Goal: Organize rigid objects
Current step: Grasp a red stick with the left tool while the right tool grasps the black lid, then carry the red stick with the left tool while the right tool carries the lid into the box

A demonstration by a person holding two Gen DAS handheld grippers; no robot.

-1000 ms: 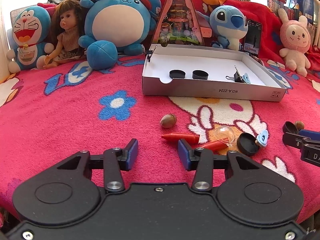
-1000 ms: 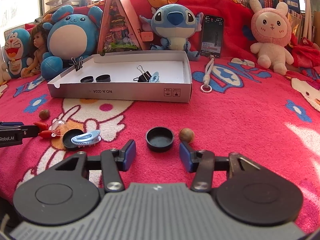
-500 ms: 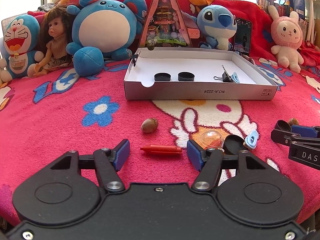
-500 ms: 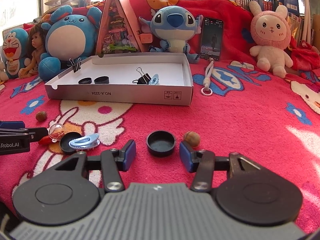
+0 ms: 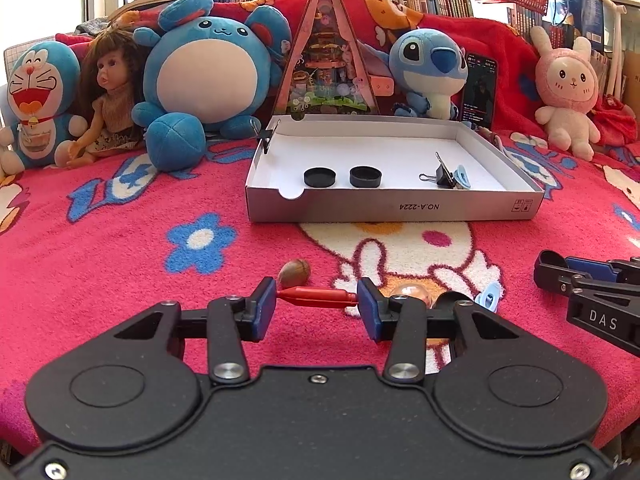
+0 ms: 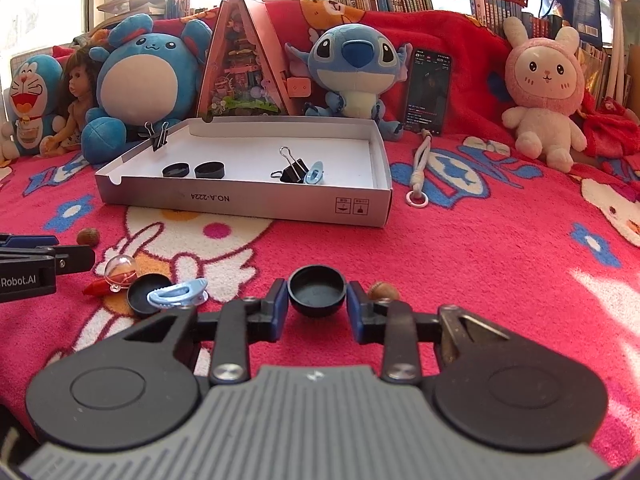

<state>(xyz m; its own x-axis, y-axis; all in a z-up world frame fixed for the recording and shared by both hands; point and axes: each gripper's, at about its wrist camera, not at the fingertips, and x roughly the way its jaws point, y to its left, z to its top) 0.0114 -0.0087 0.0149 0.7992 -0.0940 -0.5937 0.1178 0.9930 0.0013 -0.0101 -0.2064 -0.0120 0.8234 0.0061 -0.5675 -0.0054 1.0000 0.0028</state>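
Note:
My left gripper is open, its blue pads on either side of a red crayon lying crosswise on the pink blanket. An acorn lies just beyond it. My right gripper is open around an upturned black cap; the pads stand close to its sides. A second acorn lies by the right finger. A white box holds two black caps, a binder clip and a blue clip.
A clear ball, another black cap, a blue clip and a red crayon tip lie between the grippers. Plush toys, a doll and a phone line the back. A white cord lies right of the box.
My left gripper has moved right and forward so the red crayon now lies between its pads. My right gripper has moved forward around the black cap and narrowed.

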